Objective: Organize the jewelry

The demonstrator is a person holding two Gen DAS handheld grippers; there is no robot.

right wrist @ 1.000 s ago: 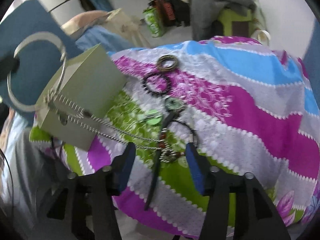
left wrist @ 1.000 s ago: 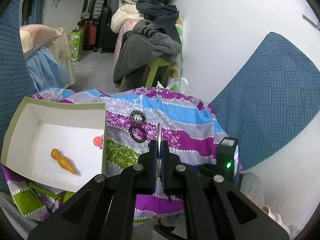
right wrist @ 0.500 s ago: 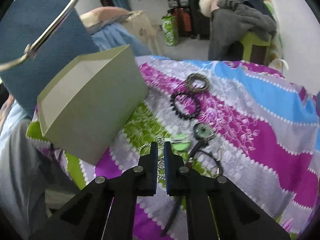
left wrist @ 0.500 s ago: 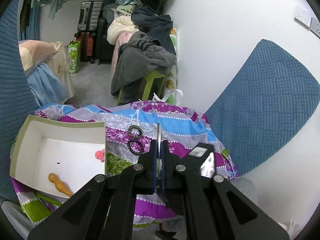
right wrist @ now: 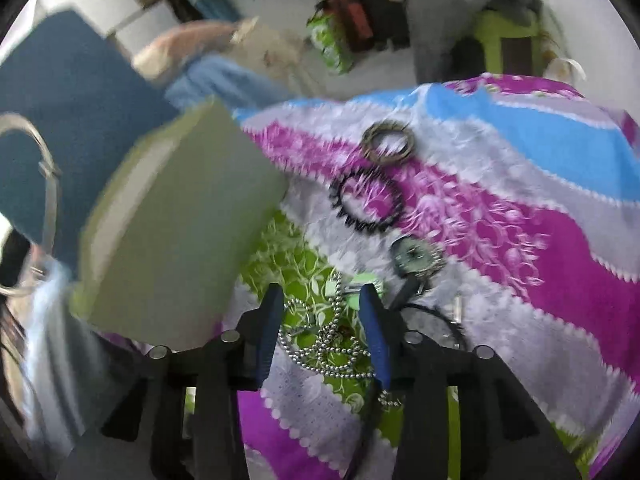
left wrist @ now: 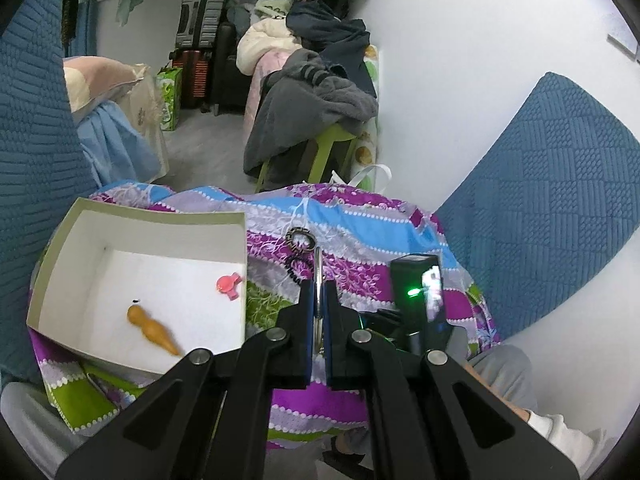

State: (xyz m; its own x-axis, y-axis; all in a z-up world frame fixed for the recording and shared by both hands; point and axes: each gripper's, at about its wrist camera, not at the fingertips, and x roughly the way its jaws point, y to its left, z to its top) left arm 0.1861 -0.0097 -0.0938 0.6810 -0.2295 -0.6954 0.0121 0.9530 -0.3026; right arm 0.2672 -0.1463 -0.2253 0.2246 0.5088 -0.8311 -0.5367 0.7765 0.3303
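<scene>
Right now the left claw (left wrist: 318, 304) is pressing its jaws together on a thin silver bangle (left wrist: 317, 276), seen edge-on between the pads and standing upright above the patterned cloth (left wrist: 360, 240). At the cloth's left edge an open box (left wrist: 140, 218) is sitting with its near corner overhanging; inside it an orange drop-shaped piece (left wrist: 154, 330) and a small pink piece (left wrist: 227, 282) are lying well apart, leaving most of the white floor bare. Toward the far edge a bronze ring (right wrist: 387, 142) and a black beaded bracelet (right wrist: 366, 202) are lying just beside each other, with open cloth stretching to their right. The right claw (right wrist: 320, 310) is hovering near the front edge with its jaws partly apart, having just been opening; a silver ball chain (right wrist: 324, 344) is lying heaped between and below the fingers, though motion blur makes it hard to say whether a pad is touching it. Beside it a dark round pendant (right wrist: 414, 258) on a black cord is resting on the cloth.
</scene>
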